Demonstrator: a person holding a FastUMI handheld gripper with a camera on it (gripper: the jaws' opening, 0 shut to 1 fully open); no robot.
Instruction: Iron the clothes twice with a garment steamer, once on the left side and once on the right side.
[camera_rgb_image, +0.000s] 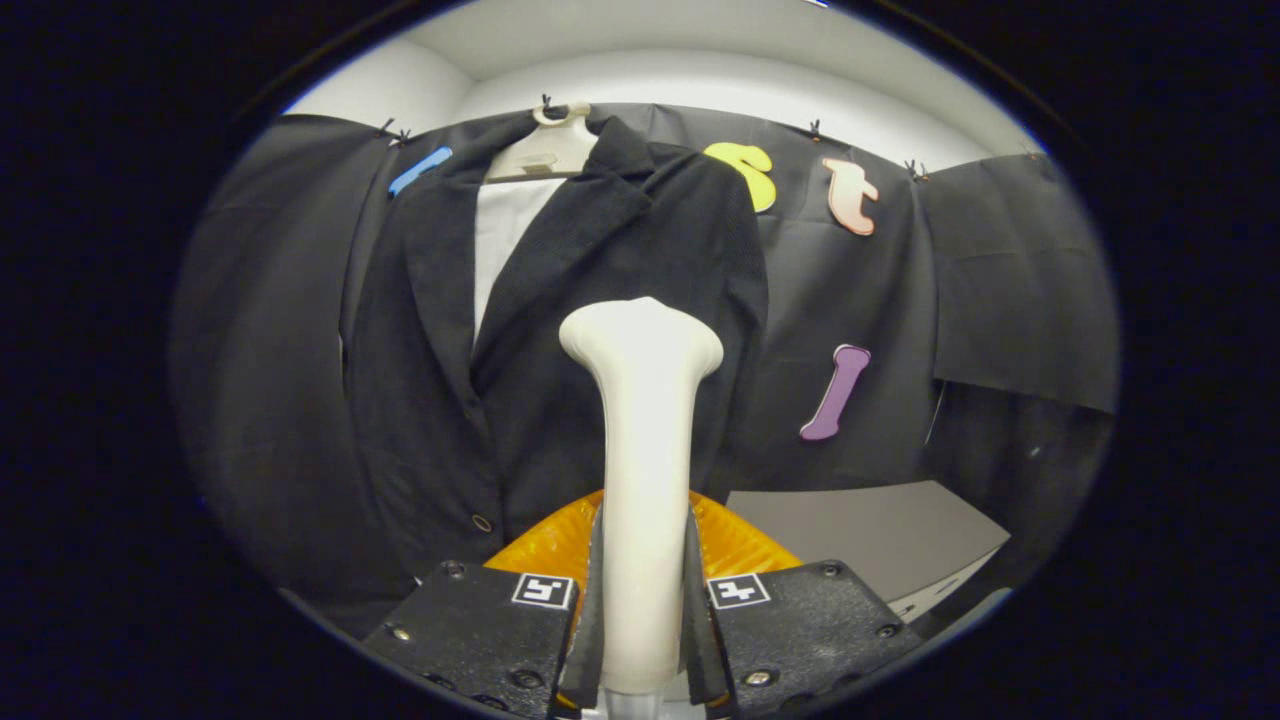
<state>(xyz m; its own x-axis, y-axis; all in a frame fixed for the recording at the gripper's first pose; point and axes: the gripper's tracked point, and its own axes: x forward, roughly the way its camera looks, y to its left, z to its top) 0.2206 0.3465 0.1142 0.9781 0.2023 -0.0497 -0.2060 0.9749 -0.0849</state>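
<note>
My gripper (645, 610) is clamped on the garment steamer (642, 480) handle, both fingers pressing; its head sits beyond them, against the hanging black jacket (560, 330).

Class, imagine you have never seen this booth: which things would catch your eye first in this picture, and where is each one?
First comes the pale garment steamer, clamped between the gripper fingers and rising straight ahead, its flared head in front of the jacket. Behind it hangs the dark jacket on a light hanger, open over a white lining. An orange object sits low, just beyond the fingers.
</note>
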